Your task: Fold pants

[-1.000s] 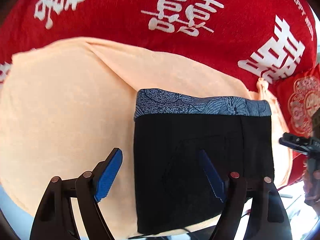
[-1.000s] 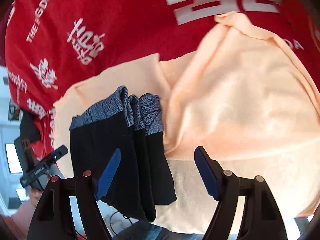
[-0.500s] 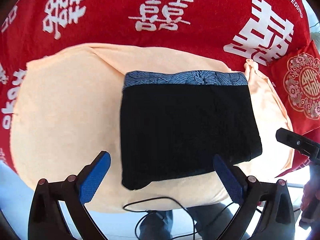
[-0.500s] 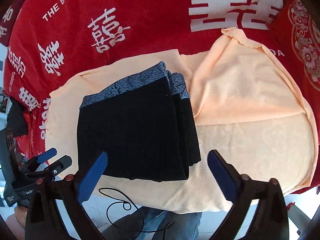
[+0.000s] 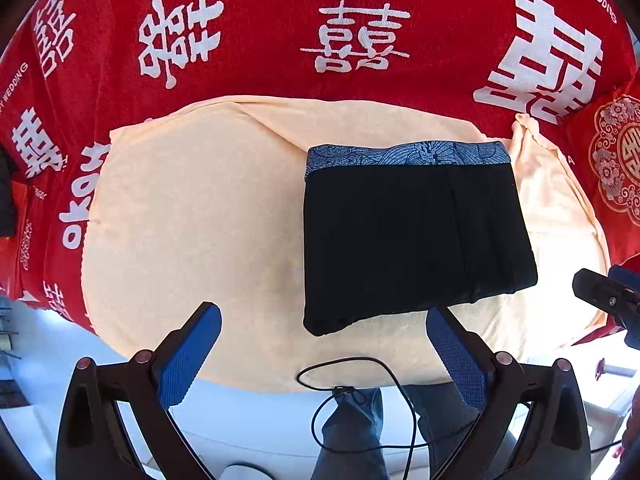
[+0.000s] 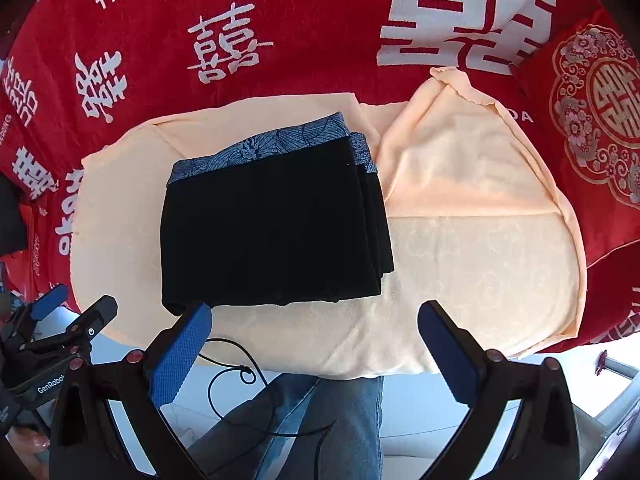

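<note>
The black pants [image 5: 408, 236] lie folded into a compact rectangle on the peach towel [image 5: 200, 216], with the blue patterned waistband [image 5: 408, 154] at the far edge. In the right wrist view the pants [image 6: 268, 228] show stacked layers along their right side. My left gripper [image 5: 324, 356] is open and empty, held back from the pants' near edge. My right gripper [image 6: 316, 344] is open and empty, also held back from the near edge. The left gripper also shows at the left edge of the right wrist view [image 6: 60, 328].
The red cloth with white characters [image 5: 352, 40] covers the surface beyond the towel. A red embroidered cushion [image 6: 592, 128] sits at the right. The towel's right part is folded over [image 6: 460, 152]. A black cable [image 5: 360, 396] and the person's jeans [image 6: 340, 424] are below the near edge.
Both grippers have pulled back and up from the folded pants, opening wider. The pants now lie flat and released on the towel.
</note>
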A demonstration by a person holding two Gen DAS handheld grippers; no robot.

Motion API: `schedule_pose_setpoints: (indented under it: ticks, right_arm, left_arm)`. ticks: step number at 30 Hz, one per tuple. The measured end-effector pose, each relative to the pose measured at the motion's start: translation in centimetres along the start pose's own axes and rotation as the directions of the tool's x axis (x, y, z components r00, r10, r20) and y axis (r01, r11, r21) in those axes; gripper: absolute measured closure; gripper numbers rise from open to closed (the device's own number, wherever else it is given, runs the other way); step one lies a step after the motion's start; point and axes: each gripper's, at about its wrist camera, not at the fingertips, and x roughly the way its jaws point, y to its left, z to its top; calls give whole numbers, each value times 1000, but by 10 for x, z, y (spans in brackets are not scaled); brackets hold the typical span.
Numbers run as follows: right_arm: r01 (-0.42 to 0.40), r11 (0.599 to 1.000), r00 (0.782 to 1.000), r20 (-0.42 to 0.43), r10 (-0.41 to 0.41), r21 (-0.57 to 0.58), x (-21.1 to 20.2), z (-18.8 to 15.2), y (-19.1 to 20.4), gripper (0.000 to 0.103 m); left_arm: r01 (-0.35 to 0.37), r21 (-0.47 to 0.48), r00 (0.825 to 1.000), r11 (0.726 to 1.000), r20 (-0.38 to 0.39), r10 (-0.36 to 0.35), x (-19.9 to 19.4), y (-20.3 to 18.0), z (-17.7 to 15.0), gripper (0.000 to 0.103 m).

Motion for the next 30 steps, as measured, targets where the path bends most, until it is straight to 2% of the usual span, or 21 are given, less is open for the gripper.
schedule_pose_setpoints:
  ticks: [11,30]
  right_arm:
    - [40,998,999,14,-40,-37,-22,-7,19,0]
    - [79,993,996,42,-76,-92,-35,-12,47,0]
  left_arm:
    - [22,11,1000,1000,10,-22,-20,2,-12,0]
    - [32,11,999,999,41,-32,-33,7,-16,0]
